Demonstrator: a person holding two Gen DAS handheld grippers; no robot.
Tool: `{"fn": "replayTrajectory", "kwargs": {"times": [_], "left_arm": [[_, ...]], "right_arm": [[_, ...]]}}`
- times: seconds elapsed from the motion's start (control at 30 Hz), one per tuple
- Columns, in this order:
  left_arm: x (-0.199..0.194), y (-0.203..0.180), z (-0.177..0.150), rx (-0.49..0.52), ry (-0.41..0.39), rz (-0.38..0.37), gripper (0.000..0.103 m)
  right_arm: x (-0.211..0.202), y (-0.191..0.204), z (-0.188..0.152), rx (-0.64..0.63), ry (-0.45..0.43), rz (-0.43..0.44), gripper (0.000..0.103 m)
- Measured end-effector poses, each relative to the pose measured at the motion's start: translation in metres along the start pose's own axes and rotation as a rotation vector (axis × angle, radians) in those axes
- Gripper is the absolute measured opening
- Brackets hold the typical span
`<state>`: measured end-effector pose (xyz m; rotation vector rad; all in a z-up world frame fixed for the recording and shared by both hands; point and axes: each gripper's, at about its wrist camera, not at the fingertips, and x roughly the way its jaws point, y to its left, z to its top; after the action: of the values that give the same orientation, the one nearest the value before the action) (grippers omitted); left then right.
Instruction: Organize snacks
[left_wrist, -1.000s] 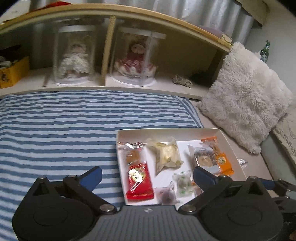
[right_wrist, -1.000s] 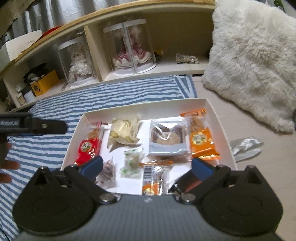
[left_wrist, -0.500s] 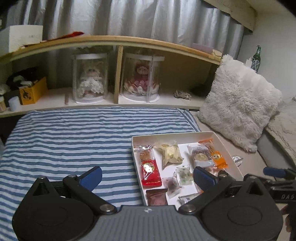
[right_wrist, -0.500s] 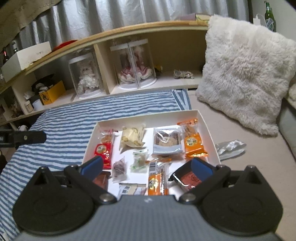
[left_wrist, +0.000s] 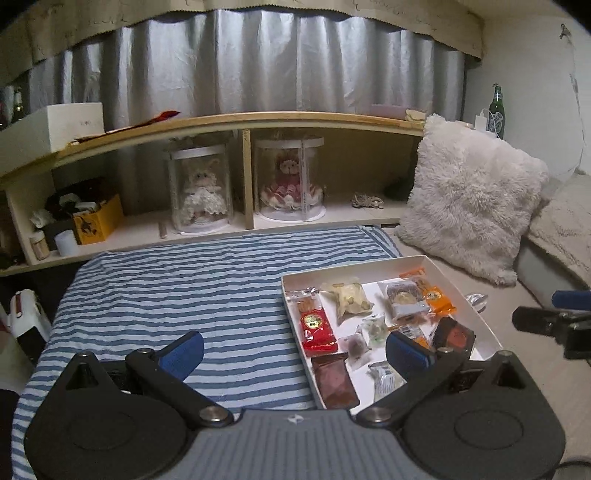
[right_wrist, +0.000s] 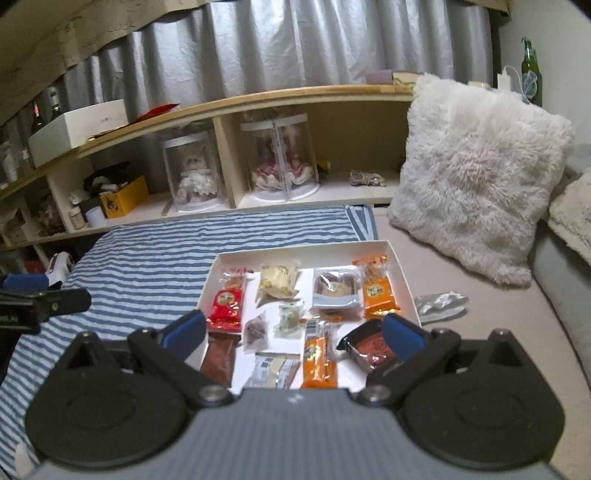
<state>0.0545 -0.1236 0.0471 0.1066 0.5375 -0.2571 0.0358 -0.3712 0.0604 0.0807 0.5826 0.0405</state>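
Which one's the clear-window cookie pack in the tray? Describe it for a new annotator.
Find the white tray on the bed in front of the fluffy pillow. In its far row, the cookie pack lies just left of the orange packet. It is the only pale blue-grey pack with a clear window showing a round brown cookie.

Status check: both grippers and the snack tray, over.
Left gripper open, empty. Right gripper open, empty. Snacks lie in white tray on the bed; one silver wrapper outside it. Nothing blocking.

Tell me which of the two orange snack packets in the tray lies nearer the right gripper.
The long orange packet at the white tray's near edge, just ahead of the open right gripper. The other orange packet lies in the tray's far right corner beside the cookie pack.
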Motion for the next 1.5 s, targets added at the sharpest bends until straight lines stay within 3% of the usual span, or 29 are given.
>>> {"fn": "replayTrajectory", "kwargs": {"times": [0.5, 0.93, 1.5], "left_arm": [[-0.033, 0.005, -0.044, 0.0, -0.044, 0.015, 0.103], [-0.032, 0.005, -0.067, 0.001, -0.066, 0.01, 0.103], [-0.03, 0.006, -0.071, 0.0, -0.078, 0.019, 0.103]], "right_arm": [[-0.051, 0.017, -0.044, -0.016, -0.043, -0.011, 0.102], [-0.054, 0.031, -0.072, -0.033, -0.085, -0.054, 0.102], [-0.051, 0.036, -0.076, -0.036, -0.087, -0.076, 0.102]]}}
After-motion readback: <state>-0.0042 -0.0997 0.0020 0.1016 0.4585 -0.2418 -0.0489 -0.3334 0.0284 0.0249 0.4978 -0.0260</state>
